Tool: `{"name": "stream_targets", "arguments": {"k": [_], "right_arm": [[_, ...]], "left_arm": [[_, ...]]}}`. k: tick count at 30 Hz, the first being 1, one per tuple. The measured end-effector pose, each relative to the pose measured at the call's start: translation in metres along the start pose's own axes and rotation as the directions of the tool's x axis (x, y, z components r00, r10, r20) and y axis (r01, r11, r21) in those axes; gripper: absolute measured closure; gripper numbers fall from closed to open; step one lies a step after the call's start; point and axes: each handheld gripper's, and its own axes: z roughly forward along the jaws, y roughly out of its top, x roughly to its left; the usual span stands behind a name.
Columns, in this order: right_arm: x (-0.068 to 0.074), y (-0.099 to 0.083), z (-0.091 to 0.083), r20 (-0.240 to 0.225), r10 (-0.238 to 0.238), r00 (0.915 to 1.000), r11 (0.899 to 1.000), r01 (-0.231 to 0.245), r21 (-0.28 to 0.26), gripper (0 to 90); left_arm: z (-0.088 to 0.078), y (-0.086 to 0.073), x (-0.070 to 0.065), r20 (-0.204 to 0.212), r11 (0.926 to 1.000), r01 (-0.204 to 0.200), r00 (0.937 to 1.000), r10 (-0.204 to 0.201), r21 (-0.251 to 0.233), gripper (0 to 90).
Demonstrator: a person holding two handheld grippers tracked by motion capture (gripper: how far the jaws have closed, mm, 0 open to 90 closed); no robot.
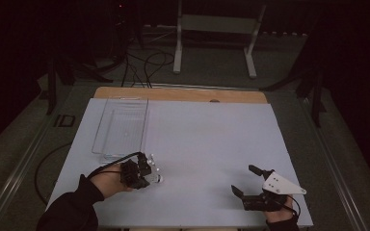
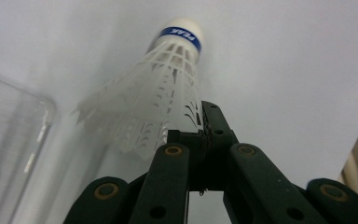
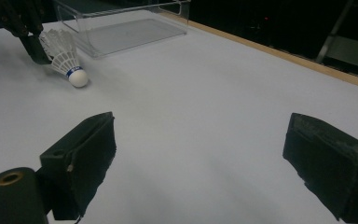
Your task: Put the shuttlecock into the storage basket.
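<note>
One white shuttlecock (image 2: 161, 88) is lying on the table (image 1: 212, 144); one clear plastic tray (image 1: 120, 126) is sitting there; two grippers are showing: left gripper (image 1: 147, 174); right gripper (image 1: 244, 180).

The high view looks forward and down from above the near edge of the pale blue table (image 1: 212, 144). The left gripper view sits very close behind a white plastic shuttlecock (image 2: 158, 93). The right gripper view, low over the table, shares that shuttlecock (image 3: 67, 60) farther off.

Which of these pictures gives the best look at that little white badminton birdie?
The left gripper view: the shuttlecock looms close, its skirt clamped in the left gripper. The right gripper view shows it small and far off; the high view barely shows it.
</note>
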Motion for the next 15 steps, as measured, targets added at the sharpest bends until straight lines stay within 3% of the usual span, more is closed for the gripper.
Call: {"name": "stream_targets", "arguments": {"k": [15], "right_arm": [[-0.001, 0.000, 0.000, -0.002, 0.003, 1.0000, 1.000, -0.003, -0.002, 9.0]], "left_arm": [[-0.016, 0.010, -0.007, -0.007, 0.9987, -0.049, 0.9988, 0.049, 0.014, 90.0]]}}
